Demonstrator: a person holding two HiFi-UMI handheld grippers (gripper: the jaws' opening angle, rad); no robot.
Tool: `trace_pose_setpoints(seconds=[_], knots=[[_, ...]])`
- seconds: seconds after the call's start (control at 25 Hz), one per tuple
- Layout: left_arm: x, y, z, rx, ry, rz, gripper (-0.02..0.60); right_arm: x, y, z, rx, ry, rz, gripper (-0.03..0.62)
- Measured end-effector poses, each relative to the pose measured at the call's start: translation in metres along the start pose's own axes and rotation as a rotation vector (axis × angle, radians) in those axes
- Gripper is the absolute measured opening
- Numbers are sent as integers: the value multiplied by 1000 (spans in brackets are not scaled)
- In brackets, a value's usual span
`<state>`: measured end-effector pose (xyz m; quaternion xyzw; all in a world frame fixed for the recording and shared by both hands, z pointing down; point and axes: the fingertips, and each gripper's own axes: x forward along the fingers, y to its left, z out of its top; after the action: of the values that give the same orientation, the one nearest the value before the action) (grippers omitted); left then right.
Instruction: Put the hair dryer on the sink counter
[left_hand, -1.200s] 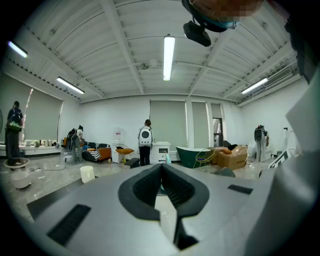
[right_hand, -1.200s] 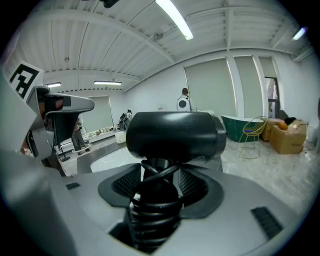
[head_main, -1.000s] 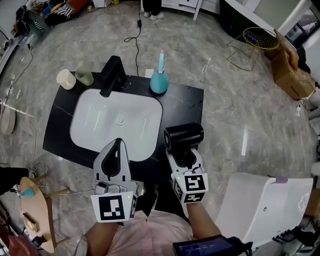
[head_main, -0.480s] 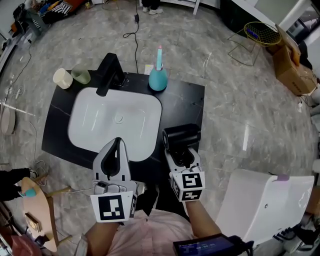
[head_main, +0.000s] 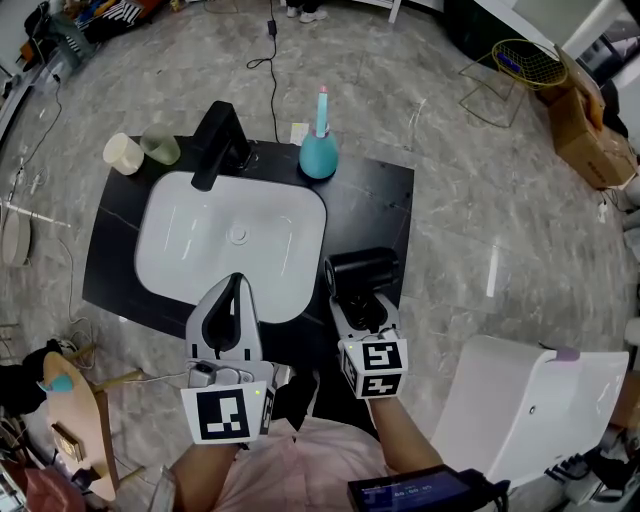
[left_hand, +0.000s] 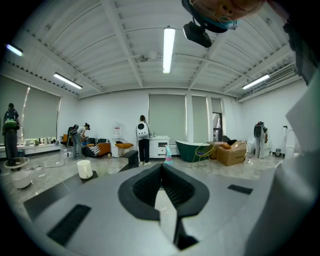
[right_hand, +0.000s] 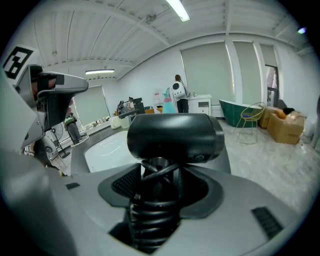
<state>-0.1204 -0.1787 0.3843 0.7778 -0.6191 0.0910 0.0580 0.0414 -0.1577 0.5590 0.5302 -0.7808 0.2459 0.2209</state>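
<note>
"While the right gripper (head_main: 363, 305) clamps the hair dryer (head_main: 364, 272) by its handle, where does that dryer sit against the white basin (head_main: 230, 240)?"

"Just right of the basin's front right corner, over the black sink counter (head_main: 380, 205) near its front edge. Whether it touches the counter cannot be told."

"And the grip itself?"

"Seen from the right gripper view, both jaws press on the handle, which has the black cord (right_hand: 152, 215) coiled round it. The dryer's barrel lies crosswise above the jaws."

"What of the left gripper (head_main: 236, 285)?"

"Its jaws are closed together with nothing between them, and it hovers over the front part of the basin."

"What else stands round the basin?"

"A black tap (head_main: 215, 150) stands behind it. A cream cup (head_main: 125, 153) and a green cup (head_main: 160, 147) sit behind its left corner, side by side. A teal bottle (head_main: 318, 158) with a pink stick in it stands behind its right corner."
</note>
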Motion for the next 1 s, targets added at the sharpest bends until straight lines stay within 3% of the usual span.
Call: trace_pose_setpoints(seconds=[1.0], knots=[[5,10,-4,-16,3,5,9,27,-12,-22,87,136,-62,252]])
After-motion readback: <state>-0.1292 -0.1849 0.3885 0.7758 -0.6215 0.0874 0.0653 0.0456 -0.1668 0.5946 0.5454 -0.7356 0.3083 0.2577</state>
